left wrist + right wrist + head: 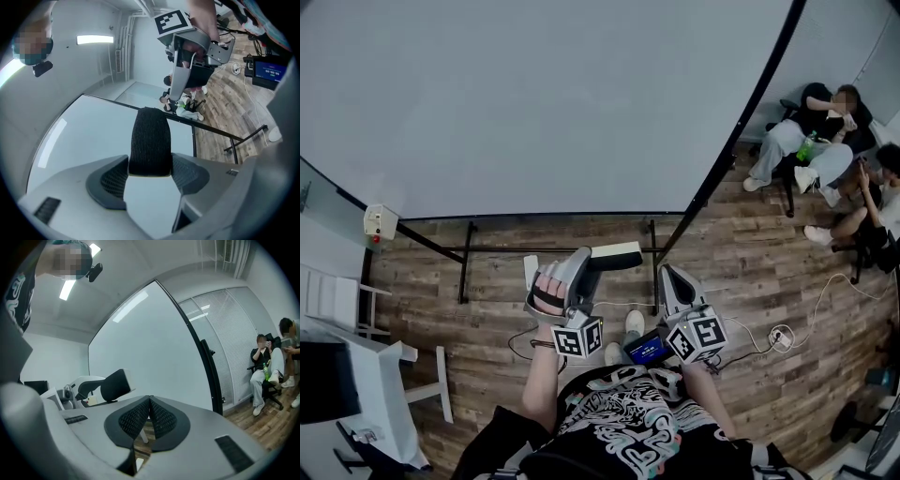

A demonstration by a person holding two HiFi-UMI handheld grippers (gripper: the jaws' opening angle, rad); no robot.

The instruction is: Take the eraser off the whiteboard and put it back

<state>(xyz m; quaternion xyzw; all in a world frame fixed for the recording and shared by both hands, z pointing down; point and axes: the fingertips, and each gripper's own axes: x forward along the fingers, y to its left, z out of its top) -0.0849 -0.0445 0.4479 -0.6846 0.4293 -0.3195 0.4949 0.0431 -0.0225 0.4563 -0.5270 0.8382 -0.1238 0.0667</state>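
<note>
Head view: at the frame's centre, the left tongs (592, 259) hold the eraser (617, 254) just below the whiteboard (534, 103).
Left gripper view: the jaws clamp the eraser's sides.
Right gripper view: the right tongs (149, 400) are closed together and empty.

person, head view: black short-sleeved shirt (628, 427) with a white swirling print; white shoes (635, 322); black strap (547, 298) across the left hand. left gripper (581, 267) and right gripper (670, 281): pale grey curved shells, each bearing a cube (578, 337) of black-and-white square markers; pads (133, 420) black, finely ribbed.
</note>
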